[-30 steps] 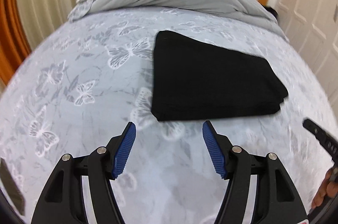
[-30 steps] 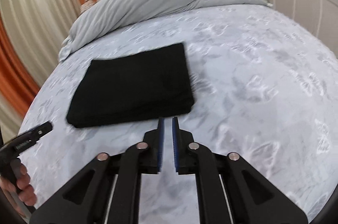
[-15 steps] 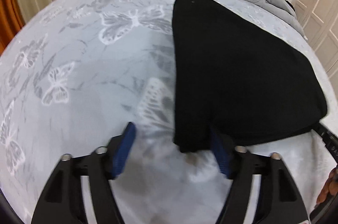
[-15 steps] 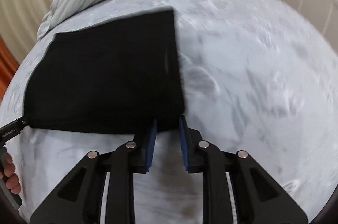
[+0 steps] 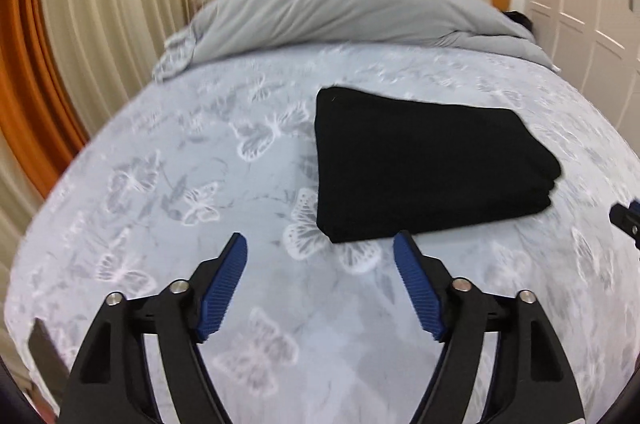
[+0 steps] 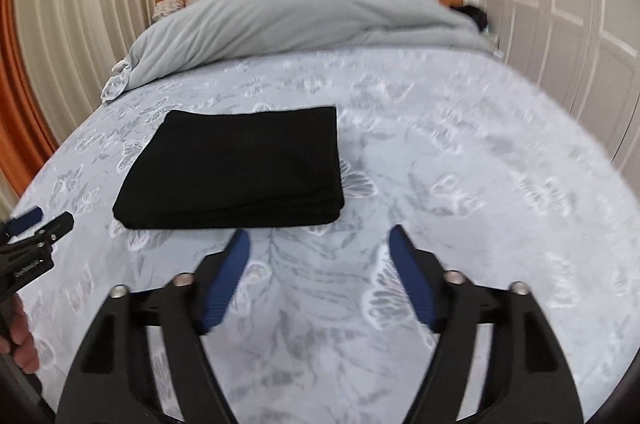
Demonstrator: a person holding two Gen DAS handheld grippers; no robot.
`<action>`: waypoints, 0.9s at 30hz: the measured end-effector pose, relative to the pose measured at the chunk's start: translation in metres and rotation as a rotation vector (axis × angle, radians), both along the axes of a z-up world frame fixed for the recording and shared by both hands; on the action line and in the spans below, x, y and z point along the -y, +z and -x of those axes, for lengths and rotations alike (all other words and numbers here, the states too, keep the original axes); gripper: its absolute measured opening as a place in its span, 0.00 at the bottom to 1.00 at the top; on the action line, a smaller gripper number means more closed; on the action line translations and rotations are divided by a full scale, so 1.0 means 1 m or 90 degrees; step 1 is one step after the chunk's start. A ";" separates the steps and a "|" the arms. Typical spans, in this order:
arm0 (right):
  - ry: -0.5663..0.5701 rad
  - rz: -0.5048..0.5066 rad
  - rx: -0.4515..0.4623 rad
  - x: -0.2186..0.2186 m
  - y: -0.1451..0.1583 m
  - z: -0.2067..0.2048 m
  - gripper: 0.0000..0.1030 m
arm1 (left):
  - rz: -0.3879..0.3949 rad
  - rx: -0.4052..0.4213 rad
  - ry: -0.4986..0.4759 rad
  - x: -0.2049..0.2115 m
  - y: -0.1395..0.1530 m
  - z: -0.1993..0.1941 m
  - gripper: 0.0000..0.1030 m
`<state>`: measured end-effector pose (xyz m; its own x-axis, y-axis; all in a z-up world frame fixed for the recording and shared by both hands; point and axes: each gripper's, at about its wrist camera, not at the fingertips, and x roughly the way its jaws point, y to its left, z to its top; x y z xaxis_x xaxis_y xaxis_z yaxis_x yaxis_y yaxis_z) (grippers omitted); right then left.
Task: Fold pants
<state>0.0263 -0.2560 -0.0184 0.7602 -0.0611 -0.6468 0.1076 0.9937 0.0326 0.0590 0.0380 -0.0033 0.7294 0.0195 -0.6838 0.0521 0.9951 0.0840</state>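
We judge the fold basically done: the black pants (image 5: 424, 168) lie as a compact stacked rectangle on the butterfly-print bedspread (image 5: 168, 192), edges lined up, layers visible along the near edge, nothing trailing loose. What's left looks like little or nothing, maybe a final tidy. Our left gripper (image 5: 320, 256) hangs above the sheet just short of the bundle's near left corner, jaws spread wide, holding nothing. Our right gripper (image 6: 318, 248) sits just short of the near right corner, jaws also spread wide and empty. Versus half a second ago: both tongs were down at the bundle's near edge, the right one pinched narrow at the corner, the left straddling its corner; now both have pulled back and up, the right has opened, and the pants stay flat where they were.
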 end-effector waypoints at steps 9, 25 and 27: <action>-0.021 -0.072 -0.038 -0.006 -0.034 0.047 0.89 | 0.020 -0.001 -0.007 -0.007 -0.019 0.053 0.81; -0.022 0.007 -0.029 -0.014 -0.040 0.051 0.91 | -0.010 -0.033 0.010 -0.013 -0.048 0.052 0.82; -0.025 0.008 -0.029 -0.014 -0.041 0.052 0.91 | -0.009 -0.029 0.008 -0.012 -0.047 0.053 0.83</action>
